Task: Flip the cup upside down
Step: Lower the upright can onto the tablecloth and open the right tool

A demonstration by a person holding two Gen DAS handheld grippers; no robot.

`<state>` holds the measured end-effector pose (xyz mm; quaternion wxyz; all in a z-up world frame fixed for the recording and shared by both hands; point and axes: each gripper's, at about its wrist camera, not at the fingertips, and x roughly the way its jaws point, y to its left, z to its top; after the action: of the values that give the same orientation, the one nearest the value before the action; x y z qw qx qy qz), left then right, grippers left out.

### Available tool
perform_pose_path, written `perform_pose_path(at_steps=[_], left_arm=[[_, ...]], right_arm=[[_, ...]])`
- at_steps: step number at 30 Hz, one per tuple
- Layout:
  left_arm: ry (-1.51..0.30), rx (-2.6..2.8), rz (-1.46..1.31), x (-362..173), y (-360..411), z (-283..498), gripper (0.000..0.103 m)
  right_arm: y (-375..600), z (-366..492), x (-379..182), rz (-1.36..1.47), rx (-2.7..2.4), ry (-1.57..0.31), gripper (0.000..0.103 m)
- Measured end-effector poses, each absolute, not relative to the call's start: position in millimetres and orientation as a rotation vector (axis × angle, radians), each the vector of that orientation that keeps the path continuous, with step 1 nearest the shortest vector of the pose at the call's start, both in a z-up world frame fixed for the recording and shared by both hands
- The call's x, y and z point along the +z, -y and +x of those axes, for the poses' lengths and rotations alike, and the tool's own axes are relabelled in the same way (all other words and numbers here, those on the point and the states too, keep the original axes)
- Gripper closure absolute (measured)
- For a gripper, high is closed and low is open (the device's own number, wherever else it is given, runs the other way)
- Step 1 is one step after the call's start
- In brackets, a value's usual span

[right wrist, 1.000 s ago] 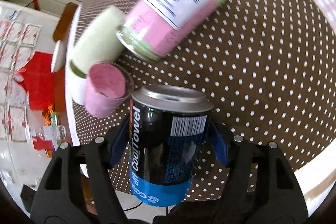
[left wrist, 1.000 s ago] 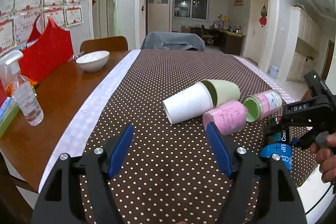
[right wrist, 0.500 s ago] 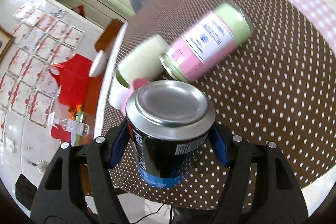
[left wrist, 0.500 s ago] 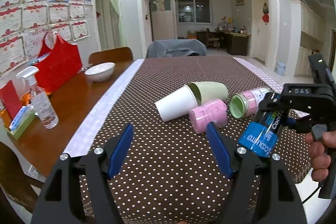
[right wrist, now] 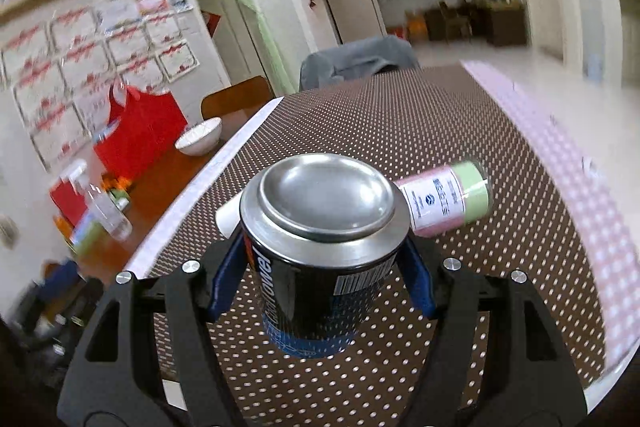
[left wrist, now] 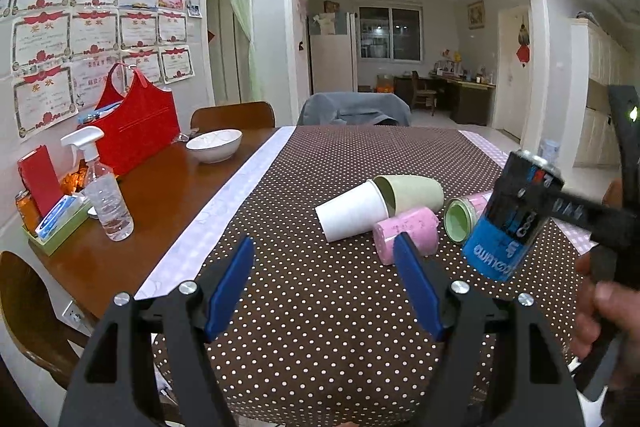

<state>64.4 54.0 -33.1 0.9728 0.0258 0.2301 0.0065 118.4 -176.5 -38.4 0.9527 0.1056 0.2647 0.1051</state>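
Black-and-blue cylindrical metal can (left wrist: 512, 219), taken here as the cup named in the task, is held clear of the brown white-dotted tablecloth (left wrist: 320, 307) near the table's right edge.

**Grip state**
- Right gripper (right wrist: 320, 267): both blue pads (right wrist: 226, 269) are pressed against opposite sides of the can's body, about mid-height. A person's hand (left wrist: 604, 311) holds the tool.
- Left gripper (left wrist: 324, 255): fingers spread wide with nothing between them, low over the near edge of the table.

**Governing relation**
- The can's long axis runs crosswise to the right fingers, so a roll of the wrist turns the can end over end.
- In the left wrist view the axis is tilted: the blue end points down toward the cloth, the dark end up and to the right, and the lettering reads inverted.
- In the right wrist view a concave silver end faces up toward the camera.
- Judgement: the can is largely inverted but not yet vertical, and not yet set down.

**Arm assignment**
- The right hand already has the can. The left gripper is well apart from it and is not needed.

**Clearance**
- A white paper cup (left wrist: 352, 213), pale green cup (left wrist: 412, 189), pink cup (left wrist: 406, 235) and pink-and-green jar (right wrist: 444, 201) lie on their sides just beyond the can. The bare cloth nearer the table edge looks like the safer landing spot.
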Motion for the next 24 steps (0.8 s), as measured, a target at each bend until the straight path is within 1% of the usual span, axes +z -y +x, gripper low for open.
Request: perform_pose_path(at_steps=[9, 24], left_arm=[[-0.476, 0.013, 0.035, -37, -59, 61, 0.032], [-0.490, 0.006, 0.037, -41, -59, 61, 0.032]], right_arm=[[149, 121, -53, 0.009, 0.184, -0.480, 0.036], [140, 137, -78, -0.050, 0.163, -0.527, 0.036]])
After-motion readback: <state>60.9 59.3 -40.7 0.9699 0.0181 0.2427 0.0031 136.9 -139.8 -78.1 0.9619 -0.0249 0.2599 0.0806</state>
